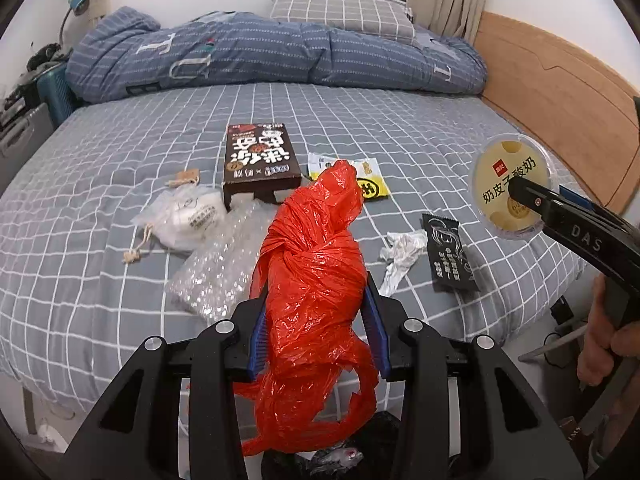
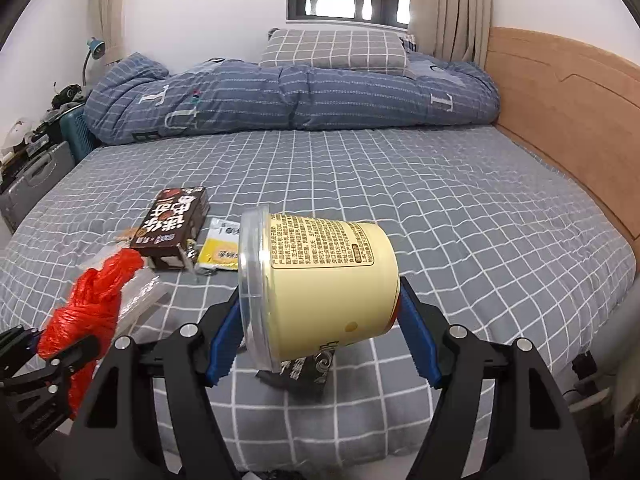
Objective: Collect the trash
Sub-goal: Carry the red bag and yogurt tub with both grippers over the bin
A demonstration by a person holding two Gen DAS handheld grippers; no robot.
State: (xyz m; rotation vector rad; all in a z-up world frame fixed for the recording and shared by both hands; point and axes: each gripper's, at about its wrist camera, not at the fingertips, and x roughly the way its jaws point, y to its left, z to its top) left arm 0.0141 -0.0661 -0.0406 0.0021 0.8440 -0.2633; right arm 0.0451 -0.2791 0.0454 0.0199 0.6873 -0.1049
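My left gripper (image 1: 316,308) is shut on a crumpled red plastic bag (image 1: 312,240), which hangs above the near edge of the bed. The bag (image 2: 92,296) and that gripper (image 2: 60,360) also show low on the left of the right wrist view. My right gripper (image 2: 320,300) is shut on a pale yellow yogurt cup (image 2: 328,280) with a clear lid, held on its side above the bed. In the left wrist view the cup (image 1: 508,176) faces lid-first at the right. On the bed lie a brown box (image 1: 260,160), a yellow sachet (image 1: 368,180), a black wrapper (image 1: 450,256), crumpled paper (image 1: 402,256), bubble wrap (image 1: 220,268) and a white pouch (image 1: 188,216).
The bed has a grey checked sheet (image 2: 440,208), with a folded blue quilt (image 2: 300,96) and a pillow (image 2: 336,50) at the far end. A wooden headboard (image 2: 560,120) runs along the right. Suitcases (image 2: 36,184) stand at the left. A dark bag opening (image 1: 360,452) lies below the left gripper.
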